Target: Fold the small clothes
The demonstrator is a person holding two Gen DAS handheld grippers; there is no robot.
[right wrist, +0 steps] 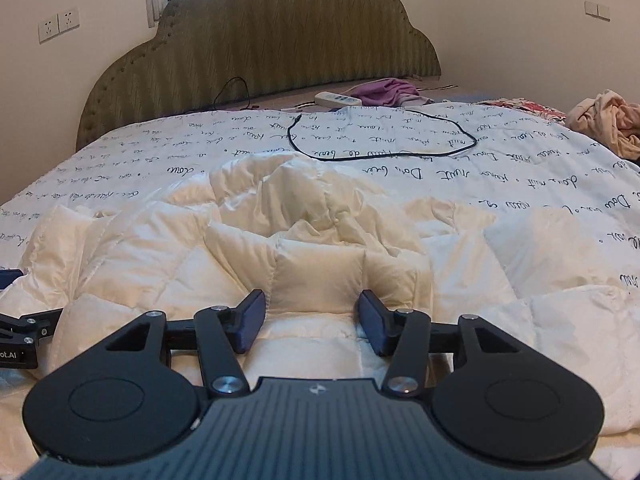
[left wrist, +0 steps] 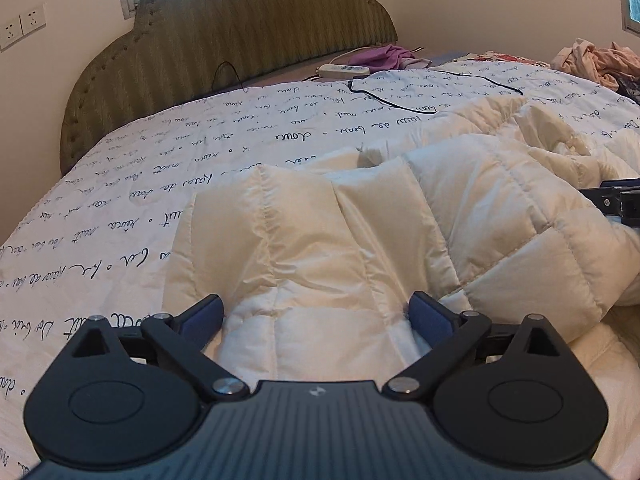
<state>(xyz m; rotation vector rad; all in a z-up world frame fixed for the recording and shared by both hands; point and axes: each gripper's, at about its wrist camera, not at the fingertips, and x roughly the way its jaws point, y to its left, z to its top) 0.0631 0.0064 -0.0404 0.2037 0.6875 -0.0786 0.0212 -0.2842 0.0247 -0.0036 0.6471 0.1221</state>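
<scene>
- A cream quilted puffer jacket [left wrist: 360,216] lies rumpled across a white bedspread printed with dark script [left wrist: 120,208], well short of a tidy fold; its padded panels are bunched in ridges and a crumpled hollow shows at the middle in the right wrist view.
- The left gripper [left wrist: 316,312] stands with its jaws spread wide, one blue pad on each side of a padded panel at the garment's near edge. The pads appear to rest against the fabric without squeezing it, so this reads as a release or an approach, not a hold.
- The right gripper [right wrist: 312,320] has its jaws partly apart, straddling a raised cream puff of the jacket; the pads sit just beside the puff and do not visibly pinch it.
- Each tool shows at the edge of the other's view, so both work the same garment from neighbouring spots along its near side.
- Judged from the lie of the cloth, some of the jacket may already be doubled over on the right of the left wrist view, but the fisheye and the thick padding make it hard to tell a fold from a bulge.
- Left to do, by this reading: flatten the panels, bring sleeves and sides in, and finish the fold.
- A pile of pinkish clothes [right wrist: 600,120] waits at the far right of the bed, and a purple garment [right wrist: 386,92] lies near the green headboard [right wrist: 260,48] beside a white power strip [right wrist: 338,99]; a black cable [right wrist: 380,140] loops over the bedspread beyond the jacket.
</scene>
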